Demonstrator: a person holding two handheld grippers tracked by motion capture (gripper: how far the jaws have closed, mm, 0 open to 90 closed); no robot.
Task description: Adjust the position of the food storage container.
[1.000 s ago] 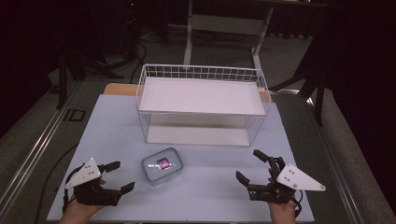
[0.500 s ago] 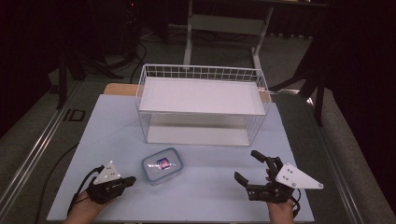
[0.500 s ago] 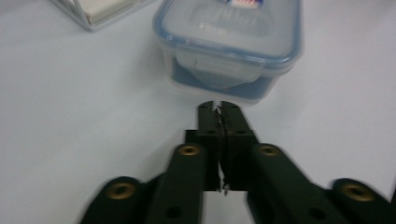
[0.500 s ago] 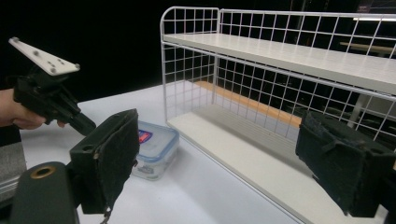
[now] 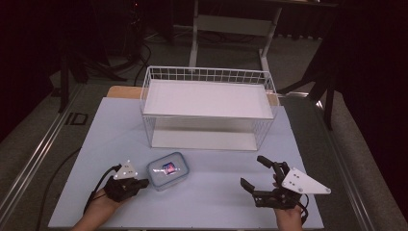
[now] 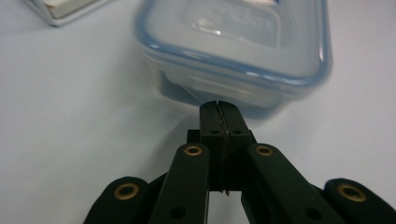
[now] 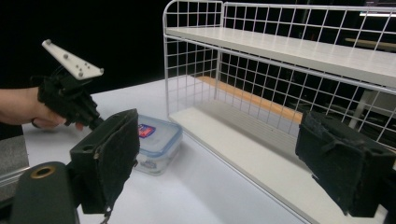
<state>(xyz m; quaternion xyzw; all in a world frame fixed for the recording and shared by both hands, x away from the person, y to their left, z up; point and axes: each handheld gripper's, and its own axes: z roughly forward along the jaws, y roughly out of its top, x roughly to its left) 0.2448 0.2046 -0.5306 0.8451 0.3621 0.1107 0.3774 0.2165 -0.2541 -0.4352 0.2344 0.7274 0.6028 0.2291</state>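
Note:
A clear lidded container (image 5: 168, 171) with a blue-rimmed lid and a small red and blue label lies on the white table. My left gripper (image 5: 143, 183) is shut with nothing in it, its tips just left of the container. In the left gripper view the closed jaws (image 6: 218, 108) point at the container's near wall (image 6: 233, 42), very close or touching. My right gripper (image 5: 251, 170) stands open at the front right, well apart from the container. In the right gripper view its jaws (image 7: 229, 163) are spread wide, with the container (image 7: 156, 140) and left gripper (image 7: 70, 98) beyond.
A white wire rack (image 5: 207, 106) with two shelves stands behind the container at mid-table; its lower shelf (image 7: 243, 149) lies near the right gripper. A wooden board edge (image 5: 122, 91) shows behind the rack. The table's front edge (image 5: 192, 226) is close to both hands.
The left gripper has shut and slid right along the table, from the front left up to the container's left side. The right gripper stayed open and barely moved.

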